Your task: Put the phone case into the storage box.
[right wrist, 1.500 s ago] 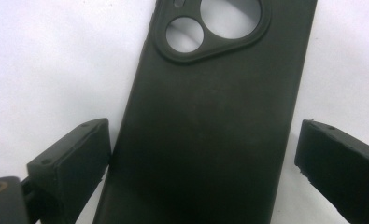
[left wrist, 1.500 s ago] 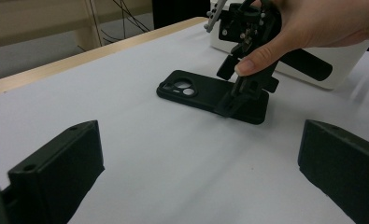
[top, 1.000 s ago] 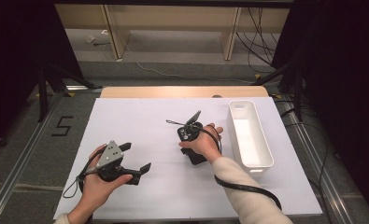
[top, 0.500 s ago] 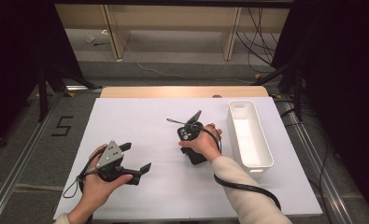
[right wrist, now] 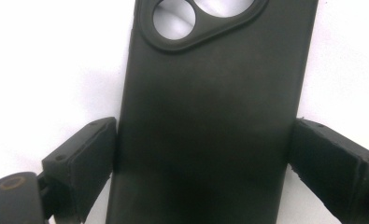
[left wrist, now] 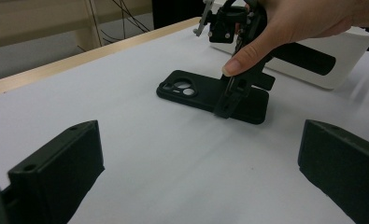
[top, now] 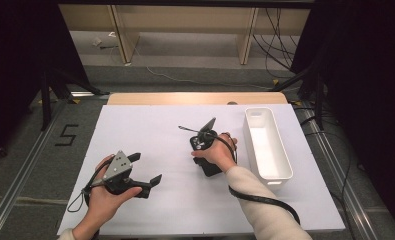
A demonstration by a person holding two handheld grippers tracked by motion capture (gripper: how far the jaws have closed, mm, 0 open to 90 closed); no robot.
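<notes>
While I compare the high view with the pictures of the last second, I find almost nothing changed: my right gripper (top: 203,134) hangs in the same spot over the black phone case (top: 208,161), just left of the white bin (top: 267,146), and my left gripper (top: 144,172) rests near the table's (top: 150,125) front-left, well apart. That stillness tells me the grasp is being lined up, not yet made. Through the left gripper view, my own jaws stand wide with bare table between them, and the phone case (left wrist: 212,93) lies flat ahead with the right gripper (left wrist: 229,88) coming down on it. Along the right gripper view, the phone case (right wrist: 210,116) sits between the spread jaws, one at each long edge; whether they touch it I cannot tell. Closing looks like the next move.
</notes>
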